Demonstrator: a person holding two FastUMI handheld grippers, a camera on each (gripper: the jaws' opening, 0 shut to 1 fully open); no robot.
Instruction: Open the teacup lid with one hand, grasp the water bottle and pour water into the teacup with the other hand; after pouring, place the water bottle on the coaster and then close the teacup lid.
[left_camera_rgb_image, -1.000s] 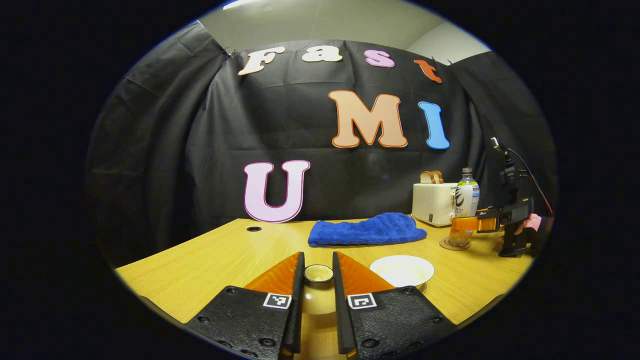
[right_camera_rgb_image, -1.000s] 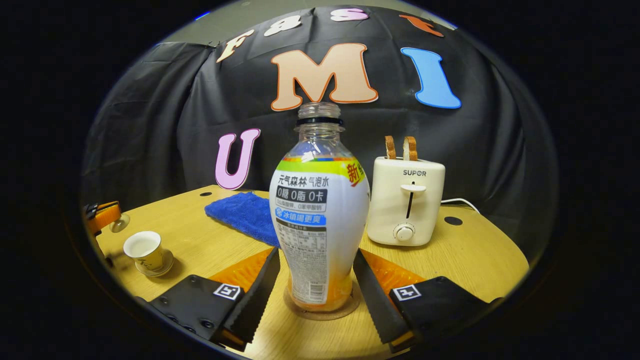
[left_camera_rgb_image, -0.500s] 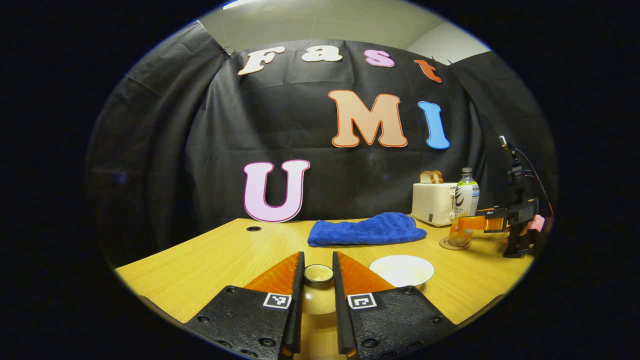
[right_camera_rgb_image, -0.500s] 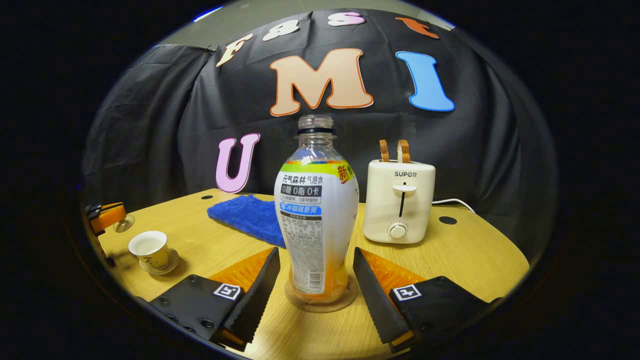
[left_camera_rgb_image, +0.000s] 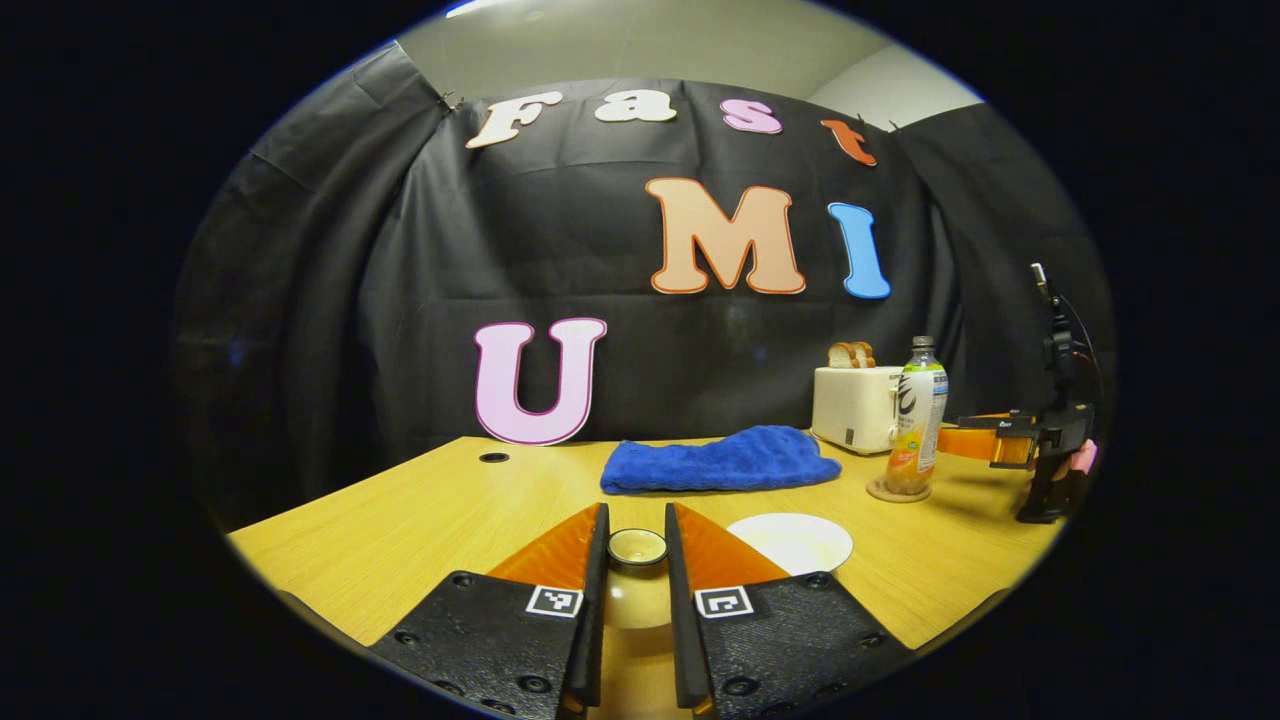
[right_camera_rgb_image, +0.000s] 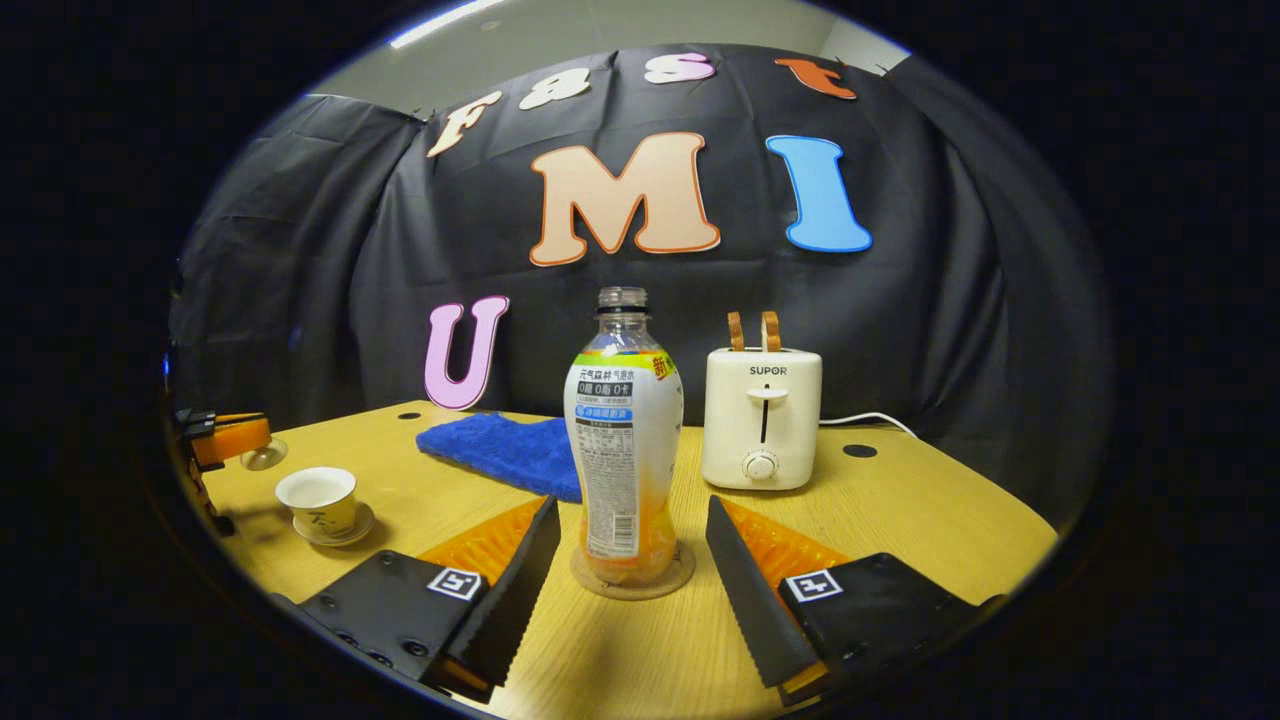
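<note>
Standing upright on a round cork coaster, the clear plastic water bottle with a white label and a little orange liquid at its base had its uncapped neck pointing straight up, its long axis vertical. It sat ahead of the right gripper, whose two black serrated fingers were spread wide on either side of the coaster, touching neither bottle nor coaster. In the left gripper view, the same bottle stood far off to the right, just in front of the right gripper, which was held by a hand that is mostly hidden.

The left gripper had its fingers drawn in narrow around the small knob of the pale teacup lid, holding it above the wooden table; contact of both pads looks likely. Seen from the right gripper view, the lid hung in that gripper just above and left of the open cream teacup on its saucer, near the table's left edge.

A crumpled blue towel lay behind and left of the bottle, and a cream toaster holding two bread slices stood just to its right, a small gap between them. Bare tabletop lay between cup and bottle, and to the right of the toaster as far as the table's rim.
</note>
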